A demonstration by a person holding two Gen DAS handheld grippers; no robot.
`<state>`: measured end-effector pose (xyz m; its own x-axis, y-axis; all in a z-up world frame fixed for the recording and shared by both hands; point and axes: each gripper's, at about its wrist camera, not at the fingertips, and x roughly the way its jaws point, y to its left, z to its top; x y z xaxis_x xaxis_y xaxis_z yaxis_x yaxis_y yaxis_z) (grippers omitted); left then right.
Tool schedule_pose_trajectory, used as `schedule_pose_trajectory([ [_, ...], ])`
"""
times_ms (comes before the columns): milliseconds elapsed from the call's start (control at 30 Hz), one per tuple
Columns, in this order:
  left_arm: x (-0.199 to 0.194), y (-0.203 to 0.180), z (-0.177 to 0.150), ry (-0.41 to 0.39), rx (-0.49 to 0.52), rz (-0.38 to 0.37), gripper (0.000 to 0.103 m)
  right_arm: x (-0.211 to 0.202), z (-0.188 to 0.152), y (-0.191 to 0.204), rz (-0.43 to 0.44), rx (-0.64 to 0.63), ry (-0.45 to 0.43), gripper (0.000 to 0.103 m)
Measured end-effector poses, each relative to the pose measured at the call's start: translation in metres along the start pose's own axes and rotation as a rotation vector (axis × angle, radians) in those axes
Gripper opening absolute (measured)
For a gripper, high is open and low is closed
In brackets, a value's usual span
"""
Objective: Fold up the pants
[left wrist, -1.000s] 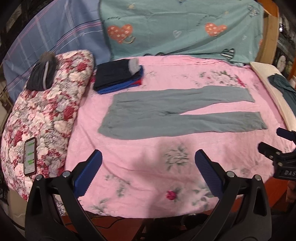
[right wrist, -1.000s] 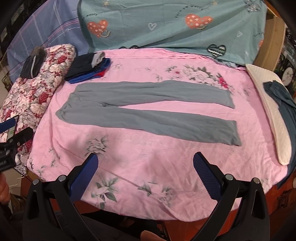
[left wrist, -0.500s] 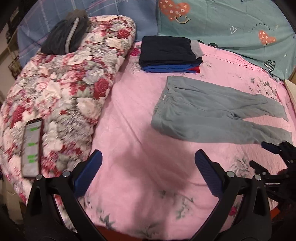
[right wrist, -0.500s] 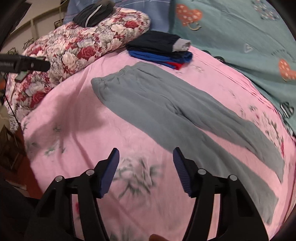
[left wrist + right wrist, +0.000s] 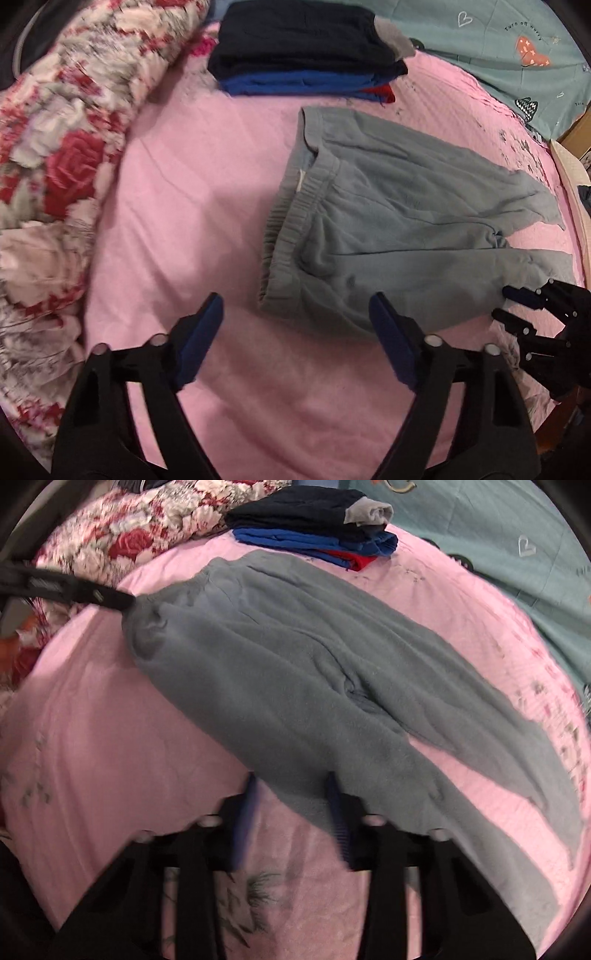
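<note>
Left wrist: left gripper [image 5: 295, 325] jaws spread wide at pants [image 5: 388, 221] waistband on pink sheet [image 5: 184, 184]; clothes stack [image 5: 306, 59] behind, floral quilt [image 5: 66, 122] beside.

Right wrist: right gripper [image 5: 291, 805] half-closed, straddling pants [image 5: 314, 672] edge, not clamped.
</note>
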<state>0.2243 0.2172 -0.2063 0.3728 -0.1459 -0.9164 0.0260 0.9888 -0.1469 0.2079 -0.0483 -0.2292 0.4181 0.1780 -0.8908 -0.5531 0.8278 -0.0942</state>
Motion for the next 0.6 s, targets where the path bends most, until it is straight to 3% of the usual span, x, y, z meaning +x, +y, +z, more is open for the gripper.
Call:
schedule_pose_trajectory([
  [33,0.009,0.002,0.002,0.026,-0.010,-0.026,0.058,0.000,0.000,0.000,-0.012,-0.002,0.003,0.007],
  [67,0.017,0.004,0.002,0.051,-0.021,-0.047,0.037,-0.001,0.001,-0.001,-0.018,0.005,0.007,0.003],
  [167,0.021,0.006,0.001,0.045,-0.029,-0.070,0.024,-0.013,0.000,0.004,-0.020,0.009,0.010,0.003],
  [433,-0.017,0.015,-0.020,0.011,-0.031,-0.096,0.023,-0.070,-0.014,0.036,0.077,0.008,0.015,0.003],
  [600,-0.003,0.019,-0.044,0.043,-0.035,-0.046,0.023,-0.043,-0.034,0.052,0.101,0.051,0.092,0.003],
])
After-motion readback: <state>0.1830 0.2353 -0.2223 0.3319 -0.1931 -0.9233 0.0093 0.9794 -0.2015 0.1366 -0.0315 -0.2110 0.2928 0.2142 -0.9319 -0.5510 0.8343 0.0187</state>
